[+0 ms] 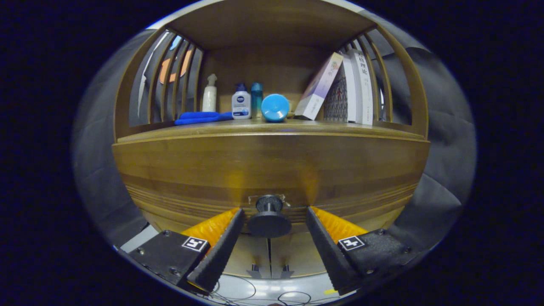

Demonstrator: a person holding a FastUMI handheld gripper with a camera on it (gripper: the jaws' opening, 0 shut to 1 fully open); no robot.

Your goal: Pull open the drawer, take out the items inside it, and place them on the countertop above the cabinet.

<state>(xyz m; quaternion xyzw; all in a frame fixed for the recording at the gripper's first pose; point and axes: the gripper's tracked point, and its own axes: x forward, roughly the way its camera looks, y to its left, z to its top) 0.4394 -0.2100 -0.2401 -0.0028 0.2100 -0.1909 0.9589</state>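
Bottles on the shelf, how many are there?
3, in a row above the drawer: a white spray bottle beside the left slats, a white bottle with a blue cap, then a slim teal bottle next to the blue round lid. Others may hide behind.

The drawer (272, 165) sits closed directly under the worktop (272, 127). Its knob (269, 217) stands between the spread fingers of the hand-held gripper (272, 212), touching neither. On the worktop, toward 11 o'clock from the knob, a cloth (199, 117) lies in front of a spray bottle (209, 93). At 12 o'clock stand two bottles (241, 102) and a ball (275, 108). Toward 1 o'clock, a box (318, 87) leans against upright books (357, 87).
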